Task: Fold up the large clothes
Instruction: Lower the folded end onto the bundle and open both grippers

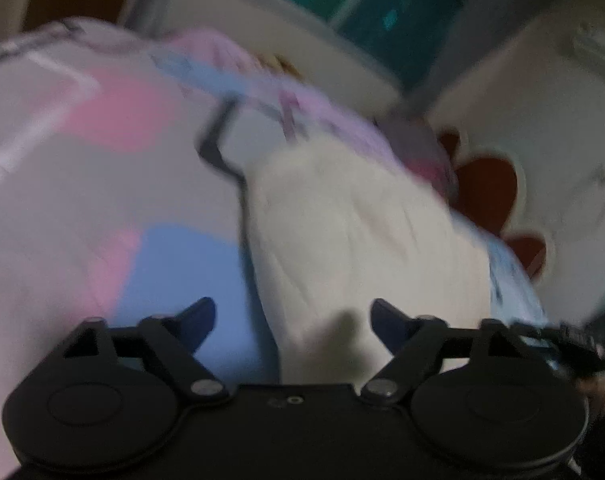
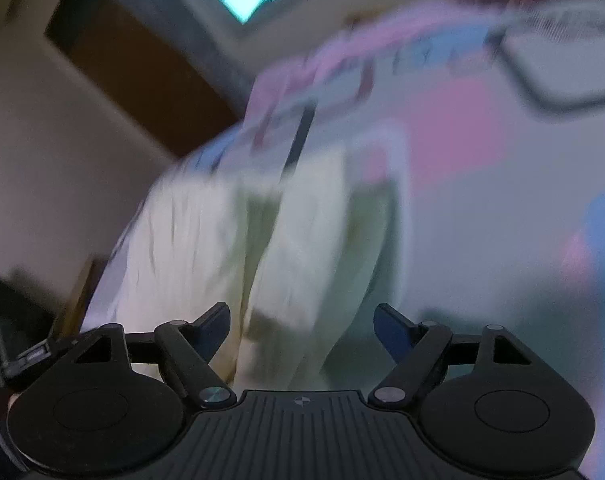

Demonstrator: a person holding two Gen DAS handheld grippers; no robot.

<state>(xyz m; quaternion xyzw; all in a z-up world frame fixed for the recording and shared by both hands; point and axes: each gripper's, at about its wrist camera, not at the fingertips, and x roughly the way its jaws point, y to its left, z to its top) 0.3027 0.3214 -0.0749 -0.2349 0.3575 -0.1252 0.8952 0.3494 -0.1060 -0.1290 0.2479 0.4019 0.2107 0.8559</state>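
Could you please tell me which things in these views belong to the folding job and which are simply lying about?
For the job:
cream garment
left gripper, open
right gripper, open

Just there:
pastel patterned bedspread
window
red floral wall decoration

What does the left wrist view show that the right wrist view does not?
Only the left wrist view shows the red flower shapes on the pale surface at right. Only the right wrist view shows the brown panel on the wall. Both show the cream garment lying on the pink and blue bedsheet, a window, and an open gripper holding nothing.
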